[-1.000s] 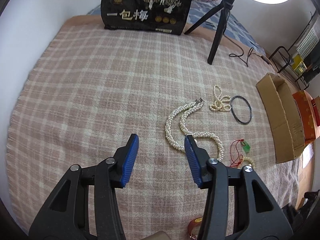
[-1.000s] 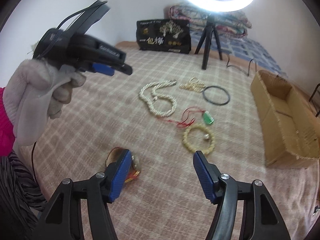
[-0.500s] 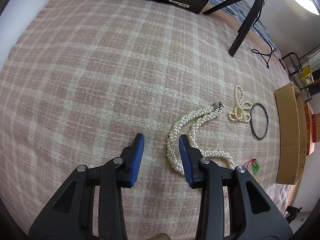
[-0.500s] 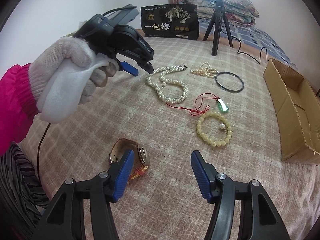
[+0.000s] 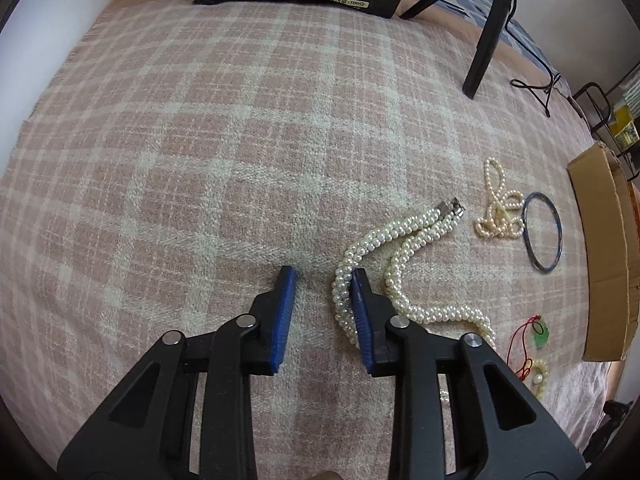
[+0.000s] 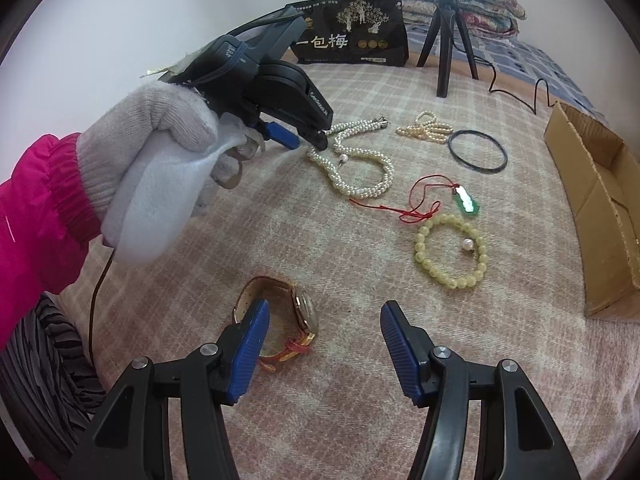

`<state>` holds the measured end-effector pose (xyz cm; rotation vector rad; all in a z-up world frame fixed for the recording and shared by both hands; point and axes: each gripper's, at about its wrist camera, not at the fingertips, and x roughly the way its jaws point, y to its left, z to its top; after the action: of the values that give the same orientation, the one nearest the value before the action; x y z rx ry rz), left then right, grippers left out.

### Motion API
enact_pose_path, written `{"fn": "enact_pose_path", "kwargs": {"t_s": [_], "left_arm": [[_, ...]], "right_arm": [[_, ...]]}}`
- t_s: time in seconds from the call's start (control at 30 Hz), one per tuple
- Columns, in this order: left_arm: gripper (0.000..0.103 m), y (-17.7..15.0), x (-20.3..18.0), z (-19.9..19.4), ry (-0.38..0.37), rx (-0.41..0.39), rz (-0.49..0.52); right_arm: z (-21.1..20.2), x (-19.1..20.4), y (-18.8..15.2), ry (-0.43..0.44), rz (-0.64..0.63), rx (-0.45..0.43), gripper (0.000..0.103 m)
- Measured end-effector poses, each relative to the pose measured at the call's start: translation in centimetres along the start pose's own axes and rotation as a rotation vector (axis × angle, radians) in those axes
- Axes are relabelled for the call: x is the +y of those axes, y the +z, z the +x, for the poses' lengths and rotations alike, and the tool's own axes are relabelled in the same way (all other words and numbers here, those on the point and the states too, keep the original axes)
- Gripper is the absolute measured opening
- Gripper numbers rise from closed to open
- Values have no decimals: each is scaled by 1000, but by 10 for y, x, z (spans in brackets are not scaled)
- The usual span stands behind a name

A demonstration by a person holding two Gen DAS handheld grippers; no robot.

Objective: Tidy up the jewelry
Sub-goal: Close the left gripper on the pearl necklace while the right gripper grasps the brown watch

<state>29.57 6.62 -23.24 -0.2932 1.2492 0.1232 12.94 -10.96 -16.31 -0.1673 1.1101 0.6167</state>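
Note:
A thick twisted white pearl necklace (image 5: 400, 240) lies on the pink plaid blanket; it also shows in the right wrist view (image 6: 360, 160). My left gripper (image 5: 324, 276) is open and low over the blanket, its right finger (image 5: 362, 312) touching the necklace's left strand, which runs between the jaws. From the right wrist view the left gripper (image 6: 308, 140) sits at the necklace's left end. My right gripper (image 6: 324, 316) is open and empty, hovering above a gold watch (image 6: 296, 320) with a brown strap.
A thin pearl strand (image 6: 428, 130), a black bangle (image 6: 478, 154), a green pendant on red cord (image 6: 466, 202) and a yellow bead bracelet (image 6: 450, 252) lie right of the necklace. An open cardboard box (image 6: 592, 200) stands at right. A tripod (image 6: 444, 40) and black package (image 6: 352, 36) stand behind.
My left gripper has moved forward and down to the pearl necklace, and its jaws have narrowed. My right gripper has shifted slightly closer to the watch.

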Motion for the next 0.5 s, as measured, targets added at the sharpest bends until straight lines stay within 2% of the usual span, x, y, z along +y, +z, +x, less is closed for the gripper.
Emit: {"fn": "enact_pose_path", "kwargs": {"t_s": [0.13, 0.23, 0.37, 0.5], "left_arm": [[9, 3, 5, 0, -6, -11, -15], [8, 4, 13, -2, -25, -12, -34], [7, 4, 22, -5, -42, -17, -48], [6, 5, 27, -9, -57, -23, -69]], "right_arm": [[9, 5, 0, -8, -20, 22, 54], [17, 5, 0, -26, -21, 52, 51], [26, 3, -3, 1, 5, 93, 48], [35, 6, -9, -37, -29, 130, 44]]}}
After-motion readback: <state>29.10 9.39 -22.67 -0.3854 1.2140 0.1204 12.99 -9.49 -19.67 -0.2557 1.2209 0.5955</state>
